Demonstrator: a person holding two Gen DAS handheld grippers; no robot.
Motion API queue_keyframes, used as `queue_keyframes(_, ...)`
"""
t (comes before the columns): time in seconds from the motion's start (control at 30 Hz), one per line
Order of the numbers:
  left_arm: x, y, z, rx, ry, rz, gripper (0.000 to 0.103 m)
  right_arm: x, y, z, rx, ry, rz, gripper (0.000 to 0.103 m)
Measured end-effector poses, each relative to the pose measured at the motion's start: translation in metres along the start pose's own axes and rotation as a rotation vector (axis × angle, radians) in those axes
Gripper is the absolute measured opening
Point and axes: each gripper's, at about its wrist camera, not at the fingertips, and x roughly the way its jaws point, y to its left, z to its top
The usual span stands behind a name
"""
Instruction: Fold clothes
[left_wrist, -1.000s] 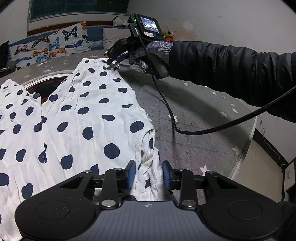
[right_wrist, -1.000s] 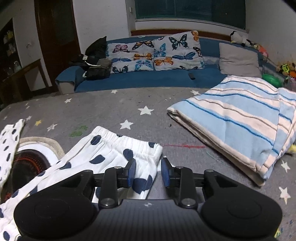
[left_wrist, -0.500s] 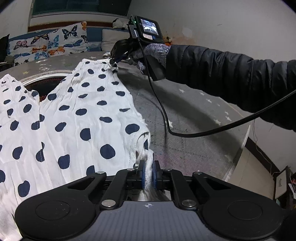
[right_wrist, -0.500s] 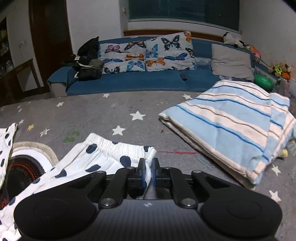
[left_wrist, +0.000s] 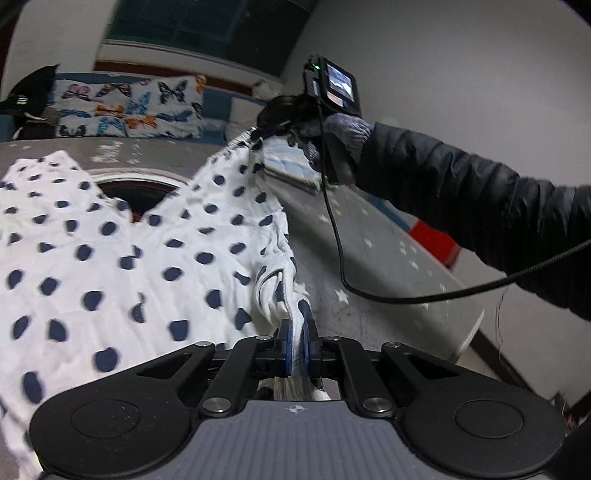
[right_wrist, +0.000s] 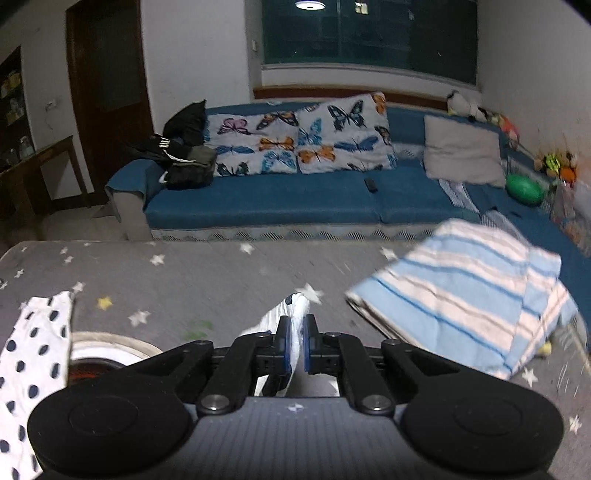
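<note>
Tongs on both sides — left tongs (left_wrist: 295, 338), right tongs (right_wrist: 294, 341) — now clamp the polka-dot pants' (left_wrist: 147, 240) right edge, lifted off the table (left_wrist: 388, 295) since a moment ago — fold starting.

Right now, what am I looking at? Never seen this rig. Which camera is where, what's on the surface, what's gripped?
No robot here: a person holds a two-finger gripper in each hand, and each has a fisheye camera looking along its fingers. The black shape at the bottom of each picture is that gripper's own body.

Left wrist view: the left gripper is shut on the edge of white polka-dot trousers, spread on a grey star-print cover. Further off, the right gripper, held by a gloved hand in a dark sleeve, pinches the same edge at its far end.

Right wrist view: the right gripper is shut on that fabric. A folded blue striped blanket lies to the right, with a blue sofa behind.
</note>
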Motion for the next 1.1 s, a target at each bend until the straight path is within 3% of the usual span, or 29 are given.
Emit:
queue_keyframes(0.17, -0.034, 0.019, -0.008, -0.082, -0.068, 0.009, 0.006, -0.008, 0.046, 0.022, -0.043, -0.029, 0.018, 0.005)
queue_keyframes(0.57, -0.103, 0.06, -0.03, -0.245, -0.215, 0.042, 0.005, 0.004, 0.214, 0.059, -0.201, -0.049, 0.099, 0.005)
queue_keyframes(0.97, -0.129, 0.101, -0.057, -0.4, -0.249, 0.116, 0.005, 0.056, 0.362, 0.029, -0.359, 0.006, 0.149, 0.005)
queue_keyframes(1.1, -0.131, 0.105, -0.062, -0.43, -0.245, 0.13, 0.005, 0.066, 0.39, 0.012, -0.354, 0.053, 0.224, 0.008)
